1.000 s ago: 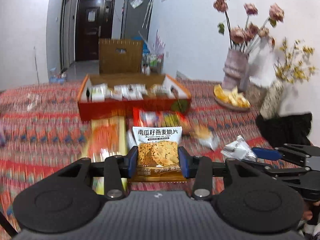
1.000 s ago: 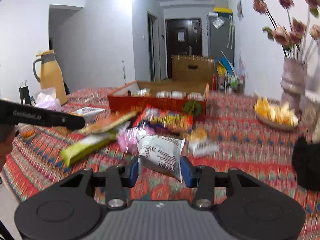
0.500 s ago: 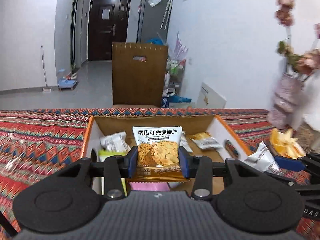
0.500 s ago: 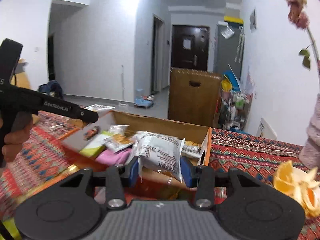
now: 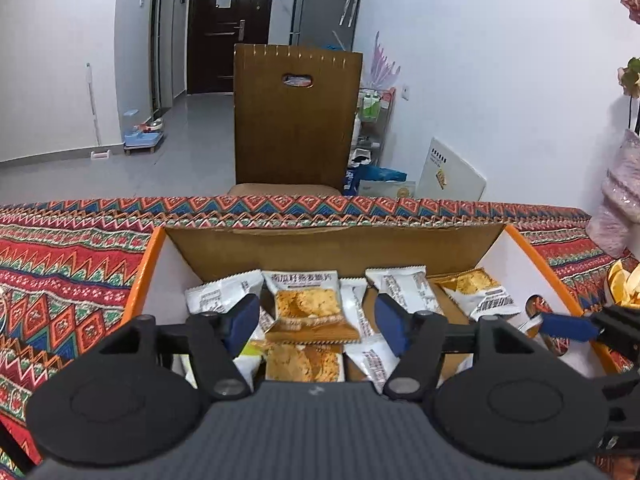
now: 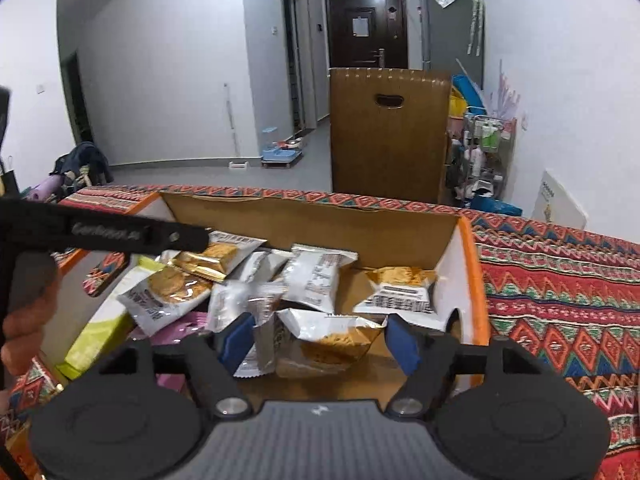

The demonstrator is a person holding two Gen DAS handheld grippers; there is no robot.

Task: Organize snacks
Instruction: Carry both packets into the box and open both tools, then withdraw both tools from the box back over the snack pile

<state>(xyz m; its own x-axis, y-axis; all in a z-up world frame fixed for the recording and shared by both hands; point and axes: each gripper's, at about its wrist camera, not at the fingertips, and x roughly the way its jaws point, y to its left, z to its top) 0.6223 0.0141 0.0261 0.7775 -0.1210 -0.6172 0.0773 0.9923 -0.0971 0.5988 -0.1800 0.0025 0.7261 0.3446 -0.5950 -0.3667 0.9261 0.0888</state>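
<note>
cardboard, brown inside with orange rims, makes the shallow box that stands near the far edge of the table, on a woven red zigzag cloth. both grippers hang over it and their jaws are opening. the left gripper stands wide around the pumpkin crisp packet, whose pads no longer press it; the packet seems to be dropping onto the pile near the box's left side. the right gripper is also wide, and the white and gold packet lies loose between its blue pads, toward the right wall. the wrappers are thin, glossy, crinkled foil pillows, so i think they slide easily. a packet may catch on a pad when the hand pulls back, or slip off the heap. the two tools are close and may knock together.
</note>
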